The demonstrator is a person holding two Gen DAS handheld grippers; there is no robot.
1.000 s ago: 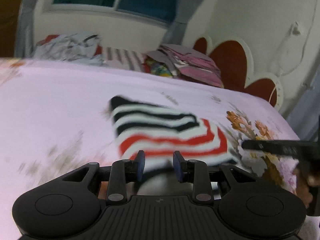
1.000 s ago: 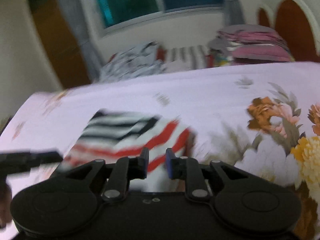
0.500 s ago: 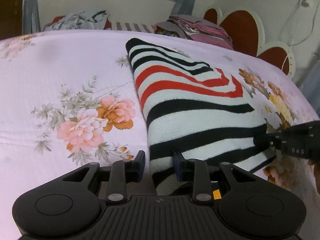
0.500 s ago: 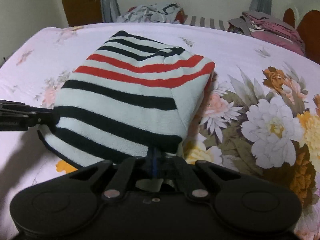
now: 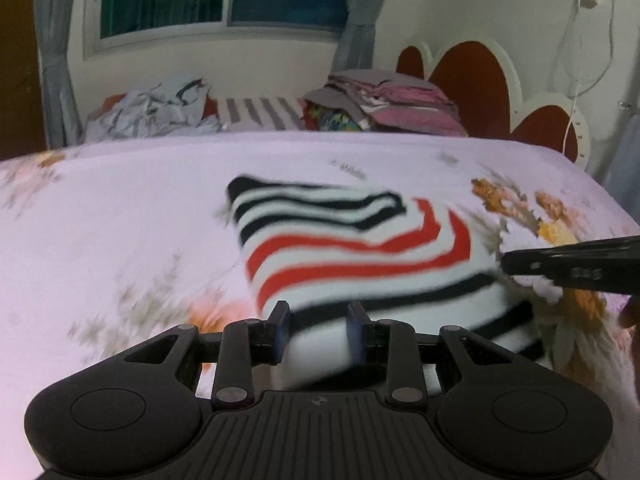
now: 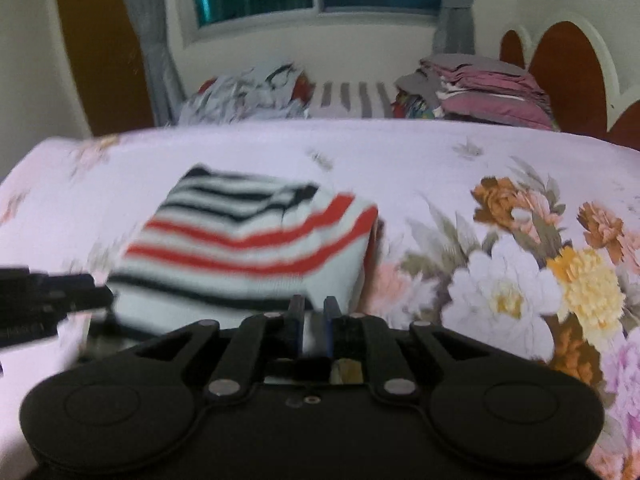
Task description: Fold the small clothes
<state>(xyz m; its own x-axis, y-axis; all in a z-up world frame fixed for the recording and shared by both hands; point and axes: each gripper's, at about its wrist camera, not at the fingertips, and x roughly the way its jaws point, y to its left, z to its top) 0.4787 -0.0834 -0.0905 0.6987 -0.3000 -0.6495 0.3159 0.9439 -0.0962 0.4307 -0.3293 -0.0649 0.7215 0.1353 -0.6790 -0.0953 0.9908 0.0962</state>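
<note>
The striped sweater (image 5: 360, 264) is seen lying folded into a compact packet on the flowered bedsheet (image 5: 120, 216), just ahead of both sets of jaws. Black bands are shown at its far end, red bands across the middle, black again nearest the fingers. The picture is blurred, so fine edges cannot be read.

As for progress, this piece looks nearly finished: sides are tucked under and a neat block shape is presented. What may be left, judging by the scene, is a last tidy and a move to the stack of folded clothes (image 5: 392, 104) well beyond the jaws by the headboard (image 5: 472, 80). A crumpled heap of laundry (image 5: 148, 108) is also seen far ahead and to the left, so more items appear to be waiting.

The left gripper (image 5: 316, 332) is held tilted downward with its fingers set a moderate way apart; the near edge of the sweater is seen between them, but no pinch on the cloth can be made out. The right gripper (image 6: 312, 328) is likewise angled down at the near right corner of the packet. Its jaws are narrow and opening, with a strip of white cloth showing in the slit between them; the pads do not seem to be pressing on it.

Each gripper is caught in the other's view, coming in from the side at the sweater's near edge.
</note>
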